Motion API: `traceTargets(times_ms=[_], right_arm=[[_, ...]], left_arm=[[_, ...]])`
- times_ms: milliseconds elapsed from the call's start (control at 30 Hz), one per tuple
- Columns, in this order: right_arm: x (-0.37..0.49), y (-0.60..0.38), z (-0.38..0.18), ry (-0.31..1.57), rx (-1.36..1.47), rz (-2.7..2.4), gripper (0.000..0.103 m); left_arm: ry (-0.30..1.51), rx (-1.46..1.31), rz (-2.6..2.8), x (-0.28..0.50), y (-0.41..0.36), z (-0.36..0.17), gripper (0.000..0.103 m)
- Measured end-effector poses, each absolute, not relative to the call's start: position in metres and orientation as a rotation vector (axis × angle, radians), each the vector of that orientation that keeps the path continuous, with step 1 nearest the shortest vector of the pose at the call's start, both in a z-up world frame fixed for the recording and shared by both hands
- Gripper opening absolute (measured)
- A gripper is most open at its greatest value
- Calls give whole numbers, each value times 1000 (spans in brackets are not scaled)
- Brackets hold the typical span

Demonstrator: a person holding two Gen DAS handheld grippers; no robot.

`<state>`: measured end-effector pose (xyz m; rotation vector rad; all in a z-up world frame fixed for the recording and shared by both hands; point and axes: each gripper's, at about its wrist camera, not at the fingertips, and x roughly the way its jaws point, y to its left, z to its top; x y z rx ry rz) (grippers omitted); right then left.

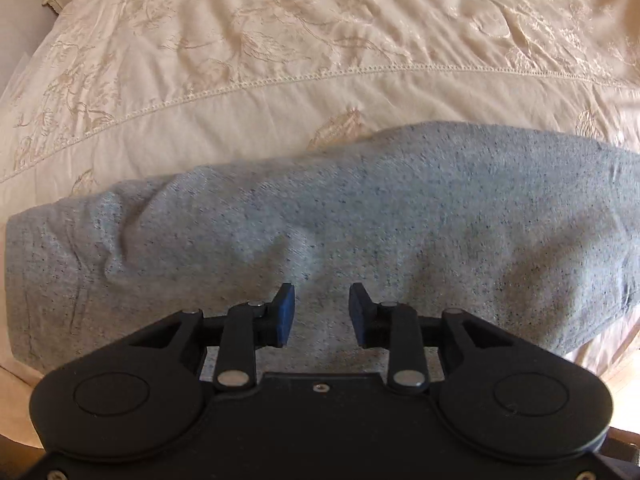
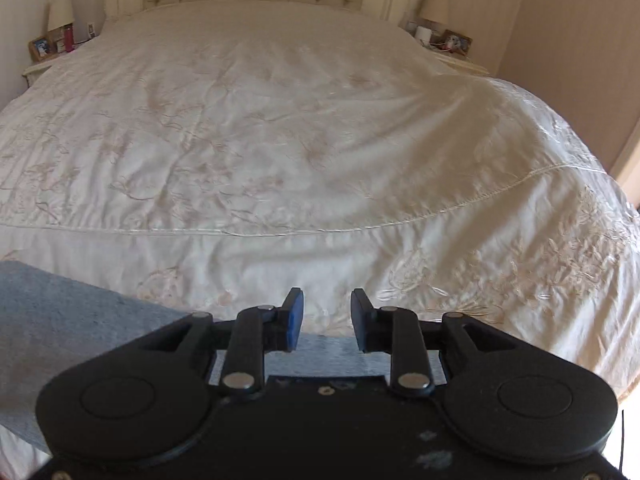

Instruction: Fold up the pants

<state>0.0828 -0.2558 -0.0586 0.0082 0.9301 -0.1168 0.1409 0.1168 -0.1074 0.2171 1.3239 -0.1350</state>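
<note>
Since the grey sweatpants (image 1: 320,216) lie folded across the bed (image 1: 280,40) foot, soft, limp and light, both the left gripper (image 1: 322,314) and right gripper (image 2: 327,320), jaws apart and empty, should pinch a doubled edge at nine o'clock.

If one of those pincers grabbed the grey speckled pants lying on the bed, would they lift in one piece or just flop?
The grey speckled knit pants would probably flop: soft rolls and creases suggest limp fabric. Pinched at one spot, the rest would likely sag or unfold. They look thick but light. The cream embroidered bedspread looks satiny, so a push might slide them rather than bunch them up.
</note>
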Motion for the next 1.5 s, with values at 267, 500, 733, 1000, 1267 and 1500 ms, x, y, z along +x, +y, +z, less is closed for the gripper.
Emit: traceTargets(times_ms=[267,500,733,1000,1267,1500], right_arm=[[152,-84,-66,1073,124,339,28],[181,49,-84,1096,69,517,28],[178,58,-140,1243,72,277,14],[181,39,-96,1118,145,296,28],[251,18,-143,1337,273,298,29],[254,7,-167,1552,500,533,28]], left_arm=[[1286,180,19,186,217,-96,40],[1341,120,8,234,277,-127,46],[1382,-45,23,258,293,-143,49],[1351,36,-63,226,280,-115,46],[1497,63,-162,184,277,-155,47],[1490,73,-136,182,268,-158,47]])
